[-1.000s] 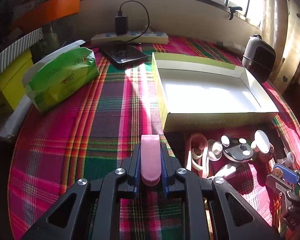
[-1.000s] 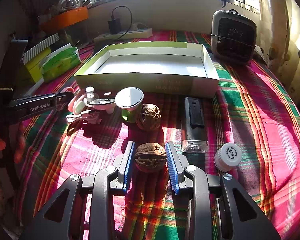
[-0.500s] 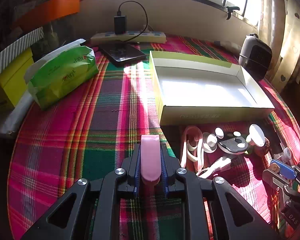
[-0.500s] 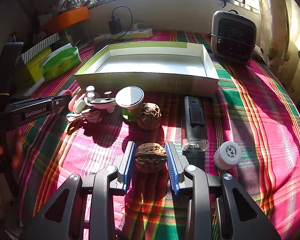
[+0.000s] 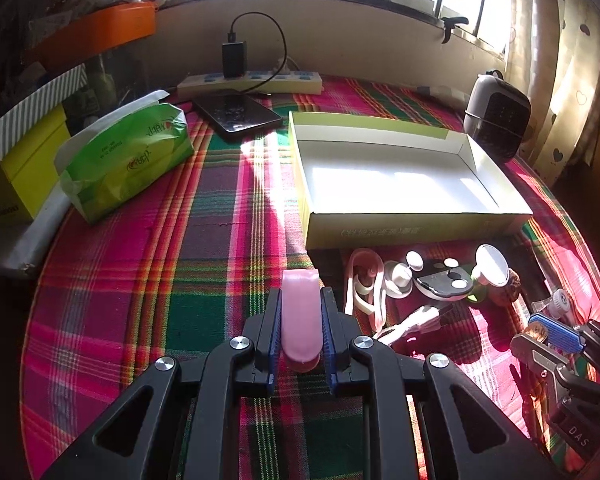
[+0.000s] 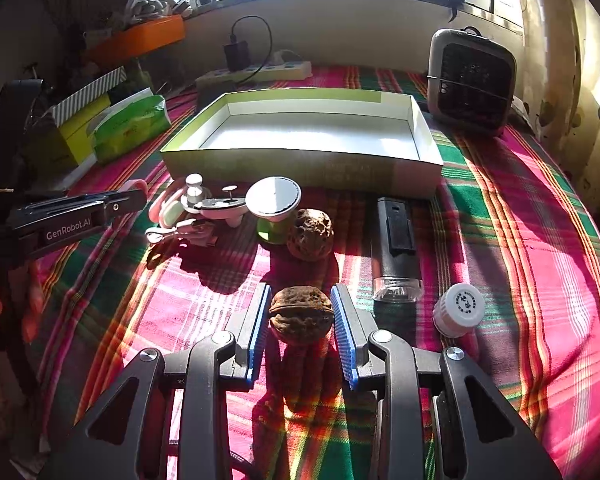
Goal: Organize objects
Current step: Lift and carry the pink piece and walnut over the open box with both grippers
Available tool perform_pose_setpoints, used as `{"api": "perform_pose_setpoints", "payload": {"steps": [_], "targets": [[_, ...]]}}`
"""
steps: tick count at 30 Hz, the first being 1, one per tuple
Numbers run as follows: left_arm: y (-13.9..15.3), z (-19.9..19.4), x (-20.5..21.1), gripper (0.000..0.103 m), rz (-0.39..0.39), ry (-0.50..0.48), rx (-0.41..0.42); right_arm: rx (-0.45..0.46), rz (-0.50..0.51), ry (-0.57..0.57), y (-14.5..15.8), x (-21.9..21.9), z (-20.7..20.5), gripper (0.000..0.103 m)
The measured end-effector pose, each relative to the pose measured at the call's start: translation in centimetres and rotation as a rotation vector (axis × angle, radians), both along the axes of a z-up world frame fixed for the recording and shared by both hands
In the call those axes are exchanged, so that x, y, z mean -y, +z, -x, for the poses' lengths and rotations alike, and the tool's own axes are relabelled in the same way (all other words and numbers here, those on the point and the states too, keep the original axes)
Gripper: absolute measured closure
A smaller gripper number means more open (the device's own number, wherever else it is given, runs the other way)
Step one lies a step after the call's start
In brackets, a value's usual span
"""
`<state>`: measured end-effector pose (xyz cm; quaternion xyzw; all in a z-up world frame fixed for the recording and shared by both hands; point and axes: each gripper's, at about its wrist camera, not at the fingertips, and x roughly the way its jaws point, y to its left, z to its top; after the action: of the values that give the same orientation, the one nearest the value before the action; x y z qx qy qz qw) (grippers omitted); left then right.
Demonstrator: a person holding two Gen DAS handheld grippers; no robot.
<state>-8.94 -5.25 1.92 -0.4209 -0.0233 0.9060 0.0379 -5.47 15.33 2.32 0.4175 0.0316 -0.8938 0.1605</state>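
Between narrow jaws, left tool (image 5: 300, 332) clamps pink clip (image 5: 299, 312).

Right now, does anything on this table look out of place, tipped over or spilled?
Nothing is spilled or broken. The box is still empty while the small things sit loose in front of it. The pill bottle and the black flashlight lie on their sides. Each gripper already holds one item: a pink clip and a walnut.
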Motion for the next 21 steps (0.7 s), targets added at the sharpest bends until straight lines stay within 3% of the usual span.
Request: {"api": "perform_pose_setpoints", "payload": {"steps": [21], "targets": [[4.0, 0.8, -1.4, 0.087, -0.038, -0.055, -0.059, -0.072, 0.039, 0.034, 4.6, 0.8, 2.4, 0.07]]}}
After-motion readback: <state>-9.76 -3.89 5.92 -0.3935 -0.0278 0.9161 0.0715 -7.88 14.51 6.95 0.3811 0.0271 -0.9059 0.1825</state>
